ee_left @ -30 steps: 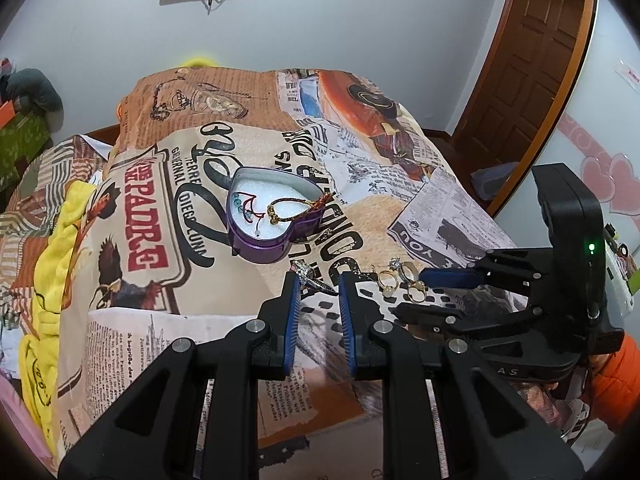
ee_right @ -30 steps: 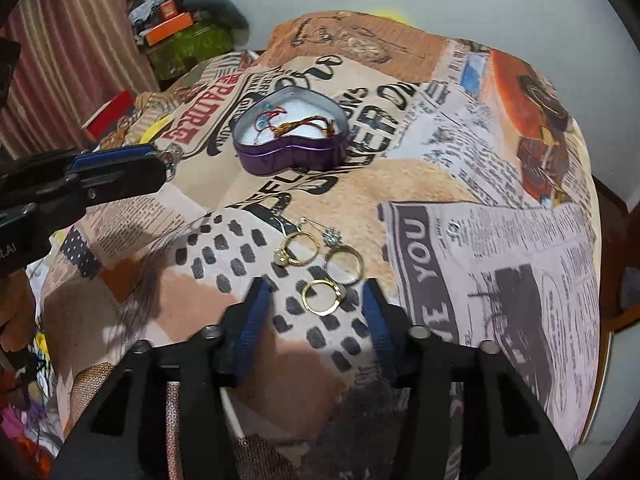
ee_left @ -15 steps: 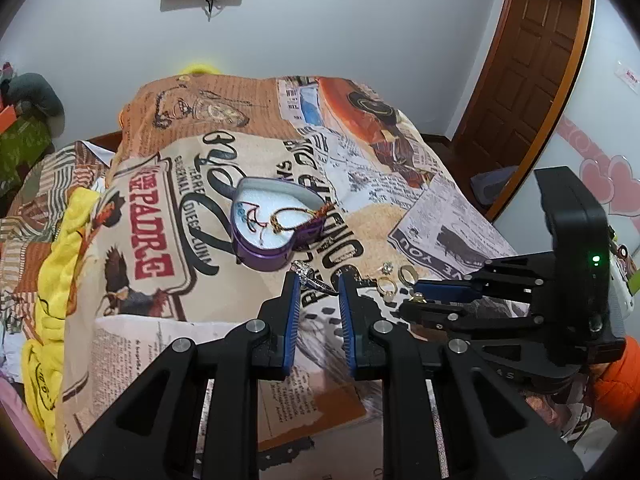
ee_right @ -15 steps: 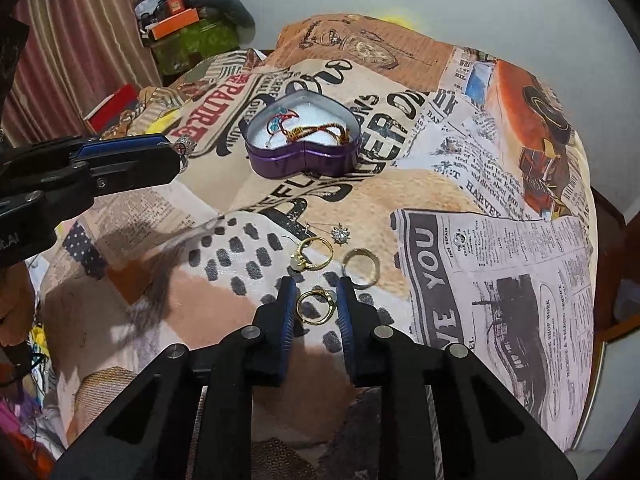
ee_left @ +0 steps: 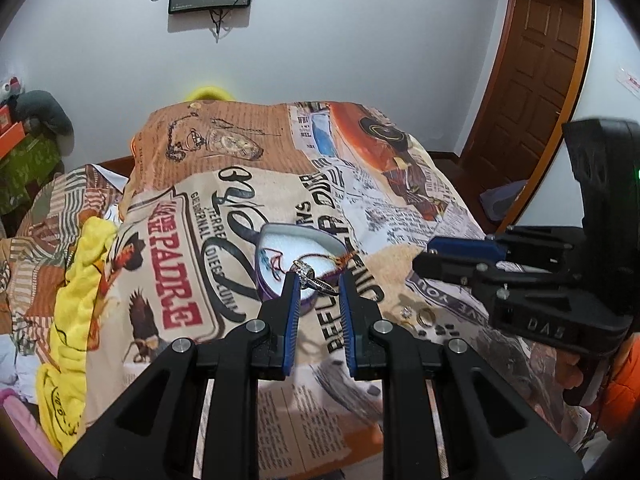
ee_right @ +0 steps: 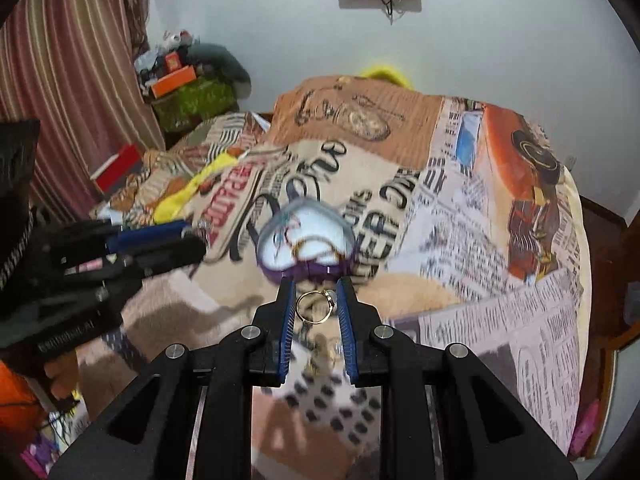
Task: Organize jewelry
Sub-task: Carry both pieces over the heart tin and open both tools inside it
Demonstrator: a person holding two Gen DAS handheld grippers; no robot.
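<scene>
A purple heart-shaped tin (ee_left: 276,236) (ee_right: 304,272) sits open on the printed bedspread, with a red cord and other pieces on its white lining. My left gripper (ee_left: 318,282) is shut on a silver ring (ee_left: 312,276) and holds it in the air just in front of the tin. My right gripper (ee_right: 316,306) is shut on a gold ring (ee_right: 314,307), lifted above the bedspread near the tin's front wall. A stone stud (ee_left: 407,312) and a gold ring (ee_left: 425,316) lie on the bedspread under the right gripper.
The bedspread (ee_left: 192,280) covers a bed that drops off at its right edge (ee_right: 576,320). Yellow cloth (ee_left: 80,280) lies at the left. A wooden door (ee_left: 532,80) stands at the right; a striped curtain (ee_right: 60,80) and clutter stand at the far left.
My right gripper closed on a gold ring and lifted it off the bedspread toward the tin. My left gripper rose with the silver ring to the tin's near edge.
</scene>
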